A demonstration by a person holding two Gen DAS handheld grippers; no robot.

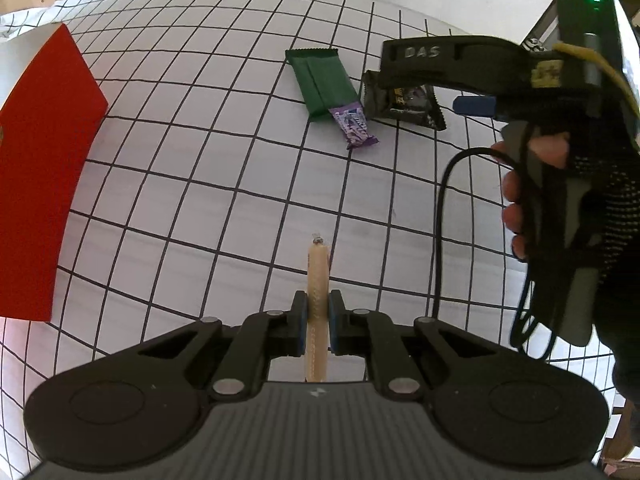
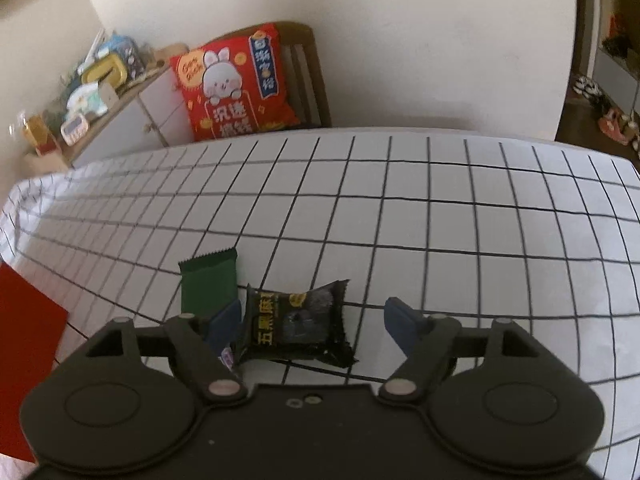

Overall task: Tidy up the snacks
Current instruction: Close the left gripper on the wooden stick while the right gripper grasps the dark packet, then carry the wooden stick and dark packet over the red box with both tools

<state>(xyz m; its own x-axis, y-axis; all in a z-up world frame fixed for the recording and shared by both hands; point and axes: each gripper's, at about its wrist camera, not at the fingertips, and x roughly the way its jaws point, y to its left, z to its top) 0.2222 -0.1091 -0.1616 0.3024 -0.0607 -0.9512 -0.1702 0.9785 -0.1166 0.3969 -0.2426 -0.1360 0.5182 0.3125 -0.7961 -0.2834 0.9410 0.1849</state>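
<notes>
My left gripper (image 1: 318,304) is shut on a tan sausage stick (image 1: 317,276) and holds it above the checked tablecloth. A green wrapper (image 1: 322,80), a purple candy bar (image 1: 354,125) and a black snack packet (image 1: 404,104) lie together further off. My right gripper (image 2: 314,320) is open, its blue pads either side of the black packet (image 2: 298,322); it shows over that packet in the left wrist view (image 1: 440,76). The green wrapper (image 2: 209,282) lies just left of the black packet. A bit of the purple bar (image 2: 227,358) peeks out by the left finger.
A red box (image 1: 36,184) stands at the table's left; it also shows in the right wrist view (image 2: 28,380). A chair with a red cushion (image 2: 236,84) and a cluttered cabinet (image 2: 100,92) stand beyond the table's far edge. A black cable (image 1: 442,216) hangs from the right gripper.
</notes>
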